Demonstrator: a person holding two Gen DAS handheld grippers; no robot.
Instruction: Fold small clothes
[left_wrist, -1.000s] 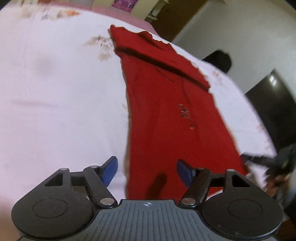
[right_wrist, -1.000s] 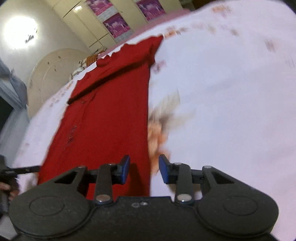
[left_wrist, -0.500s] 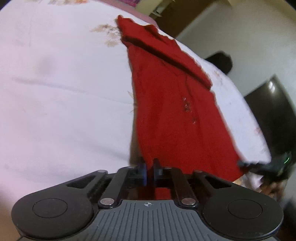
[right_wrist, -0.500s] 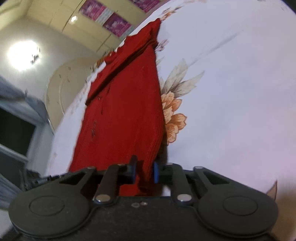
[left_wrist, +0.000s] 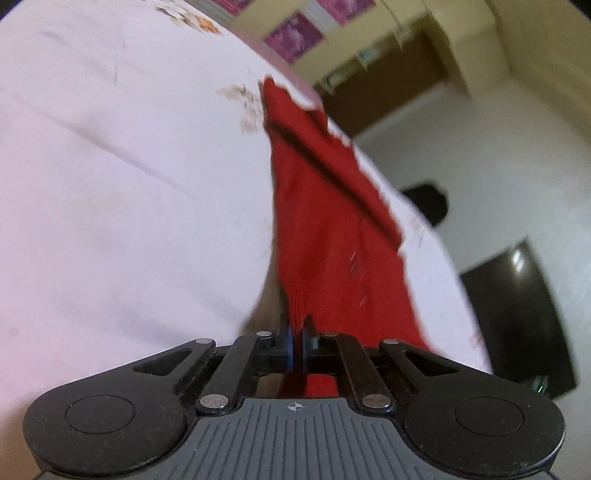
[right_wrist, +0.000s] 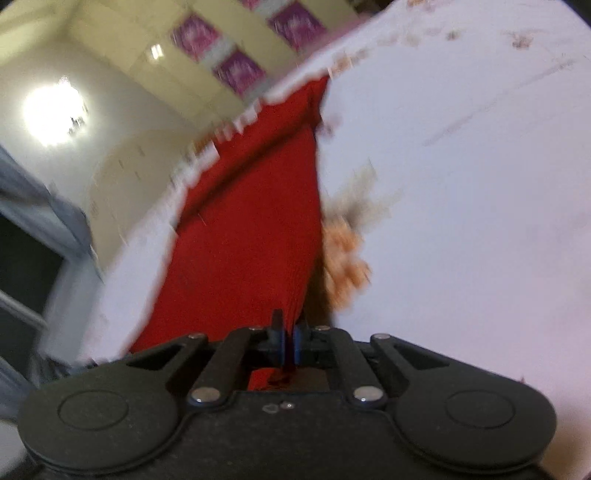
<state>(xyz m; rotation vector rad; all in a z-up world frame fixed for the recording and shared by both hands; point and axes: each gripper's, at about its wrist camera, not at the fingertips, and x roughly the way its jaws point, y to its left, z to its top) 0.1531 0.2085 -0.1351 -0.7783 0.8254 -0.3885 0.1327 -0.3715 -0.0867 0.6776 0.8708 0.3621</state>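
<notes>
In the left wrist view, the white bedsheet (left_wrist: 129, 221) fills the left side, with a faint flower print (left_wrist: 243, 107) near its far edge. To the right of it lies the red garment (left_wrist: 332, 236), long and narrow, stretching from the far edge of the bed toward the camera; a folded flap crosses its far part. The left gripper (left_wrist: 297, 338) is clenched on the near corner of this garment, and the red cloth shows between the blue pads and behind them. Further right there are a dark rounded object (left_wrist: 424, 203) beyond the bed edge, a pale wall, and a black glossy panel (left_wrist: 517, 306). In the right wrist view, a bright lamp (right_wrist: 55, 110) shines at the far left on the wall, above a dark window area, and purple pictures (right_wrist: 240, 70) hang on the cupboard doors. The same garment (right_wrist: 251, 236) runs down the middle, and the right gripper (right_wrist: 290, 341) is also pinched tight on its near corner. Just to the right of the cloth is an orange flower print (right_wrist: 345, 258), blurred, and then plain white sheet (right_wrist: 461, 221). Nothing lies on the garment between the grippers and its far end.
</notes>
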